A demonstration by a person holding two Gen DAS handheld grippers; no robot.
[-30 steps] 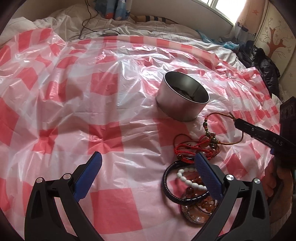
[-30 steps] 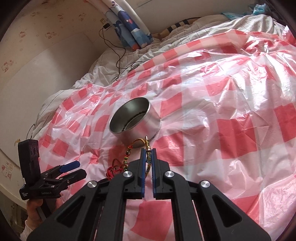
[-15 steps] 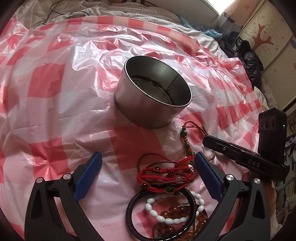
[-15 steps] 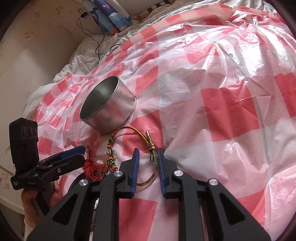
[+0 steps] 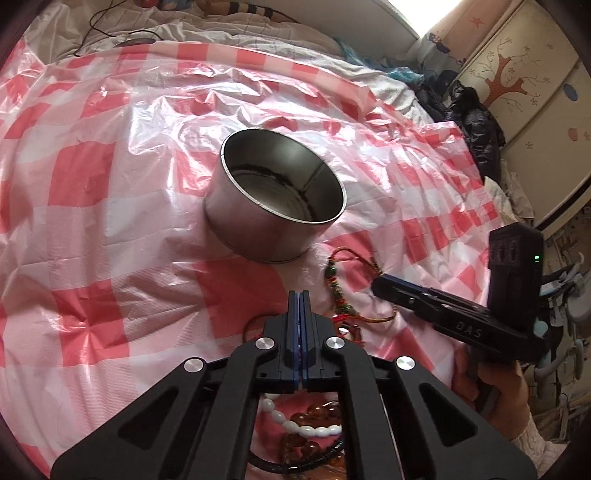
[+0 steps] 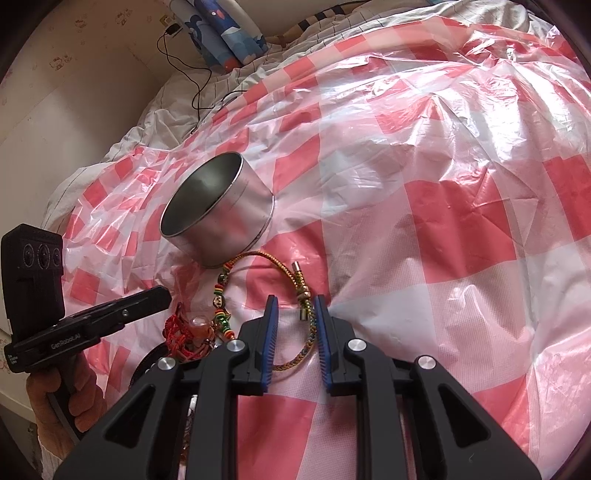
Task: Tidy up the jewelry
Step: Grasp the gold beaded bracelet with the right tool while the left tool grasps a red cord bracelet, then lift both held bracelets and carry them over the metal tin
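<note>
A round steel tin stands open on the red-and-white checked plastic sheet; it also shows in the right wrist view. My left gripper is shut above a pile of bracelets: red cord, white beads, amber beads, a dark band. Whether it holds anything is hidden. My right gripper is open around a braided gold cord bracelet with coloured beads lying just in front of the tin.
The sheet covers a bed with rumpled white bedding and a black cable at the far side. Dark clothes and a cupboard stand at the right. A wall runs along the left.
My left gripper has closed from wide open over the bracelet pile. My right gripper has opened wider, and the braided bracelet lies loose on the sheet between its fingers.
</note>
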